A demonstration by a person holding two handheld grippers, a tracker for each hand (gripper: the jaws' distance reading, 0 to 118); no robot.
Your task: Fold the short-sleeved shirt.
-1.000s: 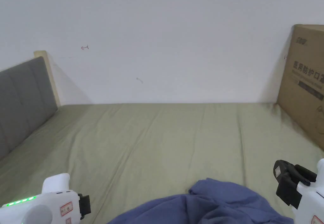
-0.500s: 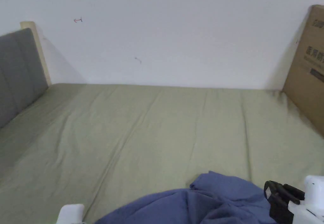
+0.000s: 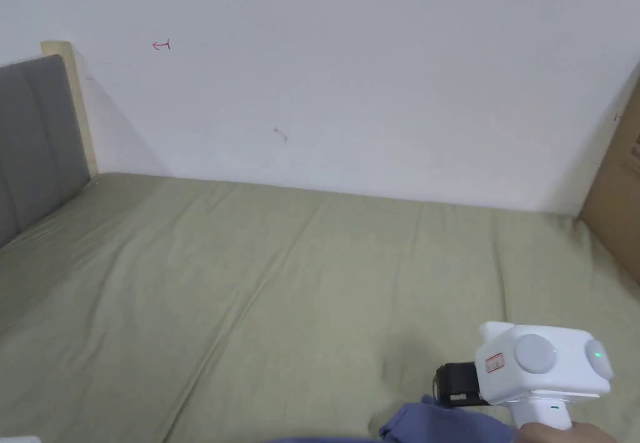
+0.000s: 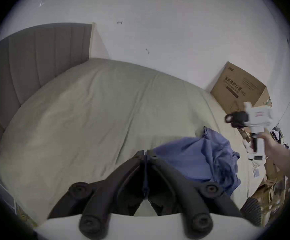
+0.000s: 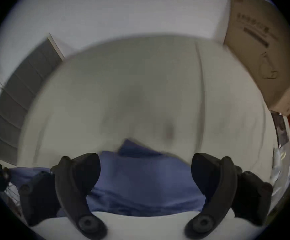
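A crumpled blue short-sleeved shirt (image 4: 201,159) lies on the near right part of the green-sheeted bed (image 3: 281,288). My left gripper (image 4: 146,152) is shut, and a strip of the shirt's cloth shows between its jaws. In the head view the right gripper (image 3: 449,385), white with black jaws, hangs just over the far edge of the shirt (image 3: 437,428); a hand holds its grip. The right gripper view shows that gripper (image 5: 146,160) wide open, with the shirt (image 5: 140,179) below the gap and neither jaw touching it. From the left gripper view, the right gripper (image 4: 229,120) is off to the right.
A grey padded headboard (image 3: 31,138) stands at the bed's left end. A large cardboard box (image 4: 241,88) sits at the right end against the white wall. Cardboard and loose clutter (image 4: 270,183) lie beside the bed on the right. Most of the sheet is bare.
The right gripper has swung left and now points across the shirt's far edge. The left gripper has dropped out of the head view. The shirt sits lower in that view; the camera also shifted.
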